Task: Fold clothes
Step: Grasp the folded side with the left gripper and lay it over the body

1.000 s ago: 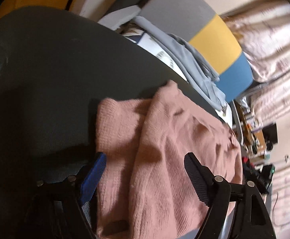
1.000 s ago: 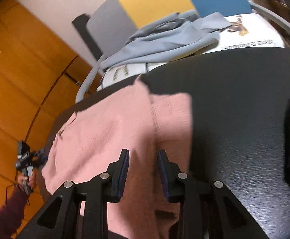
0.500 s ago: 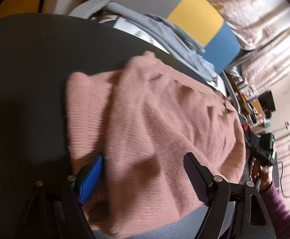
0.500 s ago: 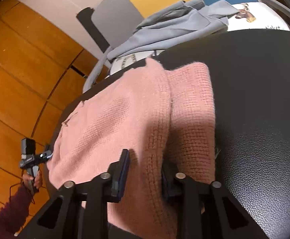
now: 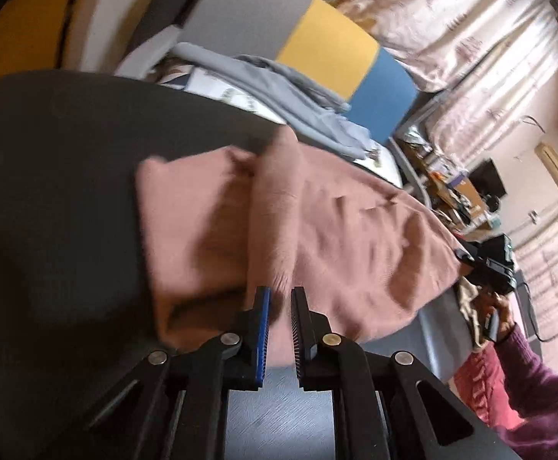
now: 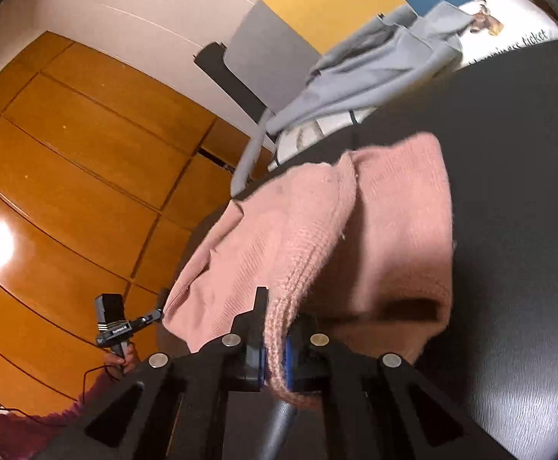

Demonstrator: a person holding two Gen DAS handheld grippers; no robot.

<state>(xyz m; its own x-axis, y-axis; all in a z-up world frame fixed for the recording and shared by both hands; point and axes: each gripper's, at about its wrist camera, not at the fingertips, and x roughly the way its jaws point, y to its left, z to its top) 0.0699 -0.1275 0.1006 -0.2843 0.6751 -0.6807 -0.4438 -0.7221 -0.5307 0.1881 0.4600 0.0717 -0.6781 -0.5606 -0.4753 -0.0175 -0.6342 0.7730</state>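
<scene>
A pink knitted sweater (image 5: pixel 317 230) lies spread on a dark tabletop (image 5: pixel 49 191), partly folded, one layer doubled over another along a raised ridge. Its near ribbed edge (image 6: pixel 279 329) is lifted off the surface and bunched, and the far side drapes towards the tabletop's edge.

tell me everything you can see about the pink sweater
The pink sweater is a soft ribbed knit, folded over itself with a raised ridge, lying on the dark table. The right gripper is shut on its near hem. The left gripper, jaws just closed, pinches another near edge.
</scene>
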